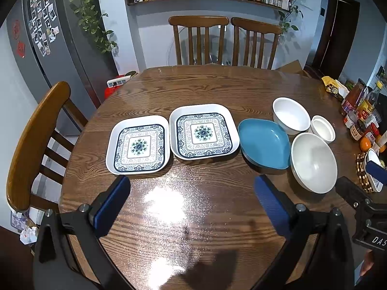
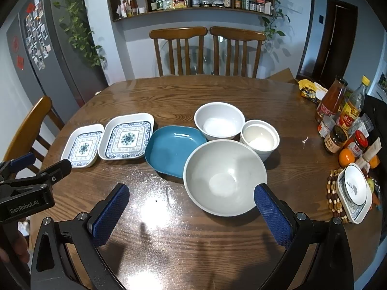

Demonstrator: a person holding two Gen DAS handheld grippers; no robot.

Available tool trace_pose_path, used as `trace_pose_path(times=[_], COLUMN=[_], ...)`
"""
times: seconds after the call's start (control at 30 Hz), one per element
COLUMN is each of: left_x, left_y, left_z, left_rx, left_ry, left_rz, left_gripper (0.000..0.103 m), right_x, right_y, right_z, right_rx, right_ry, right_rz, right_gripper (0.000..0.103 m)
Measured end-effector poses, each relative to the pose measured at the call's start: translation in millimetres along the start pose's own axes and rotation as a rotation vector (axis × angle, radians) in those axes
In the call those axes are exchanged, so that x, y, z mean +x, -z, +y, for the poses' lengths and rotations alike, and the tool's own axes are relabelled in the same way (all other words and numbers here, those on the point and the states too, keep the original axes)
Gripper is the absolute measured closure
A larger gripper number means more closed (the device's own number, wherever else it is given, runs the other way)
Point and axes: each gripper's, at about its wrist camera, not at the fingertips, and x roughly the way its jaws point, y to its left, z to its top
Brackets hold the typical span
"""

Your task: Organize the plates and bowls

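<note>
Two square patterned plates [image 1: 138,145] [image 1: 203,131] lie side by side on the round wooden table [image 1: 217,87]. Right of them are a blue dish [image 1: 263,142], a large white bowl [image 1: 314,162], a medium white bowl [image 1: 291,115] and a small white cup-bowl [image 1: 323,128]. The same set shows in the right wrist view: plates [image 2: 83,146] [image 2: 127,136], blue dish [image 2: 173,149], large bowl [image 2: 225,176], medium bowl [image 2: 219,120], small bowl [image 2: 260,139]. My left gripper [image 1: 192,193] is open and empty, hovering before the plates. My right gripper [image 2: 192,198] is open and empty, near the large bowl's front rim.
Sauce bottles and jars [image 2: 343,120], oranges [image 2: 346,157] and a small patterned dish on a beaded trivet [image 2: 353,191] crowd the table's right edge. Wooden chairs stand at the far side [image 1: 198,41] and at the left [image 1: 36,140]. A fridge [image 1: 55,38] is at the left.
</note>
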Motion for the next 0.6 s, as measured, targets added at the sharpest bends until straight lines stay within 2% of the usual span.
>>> trace_pose_path(times=[0.6], left_x=[-1.6], left_y=[4.7], left_z=[-0.8], left_rx=[0.004], left_ry=[0.001], left_rz=[-0.002], left_gripper=[0.001], right_x=[-0.5], right_y=[-0.2], right_z=[-0.3], right_rx=[0.003], right_ry=[-0.001], right_rz=[-0.002], right_gripper=[0.000])
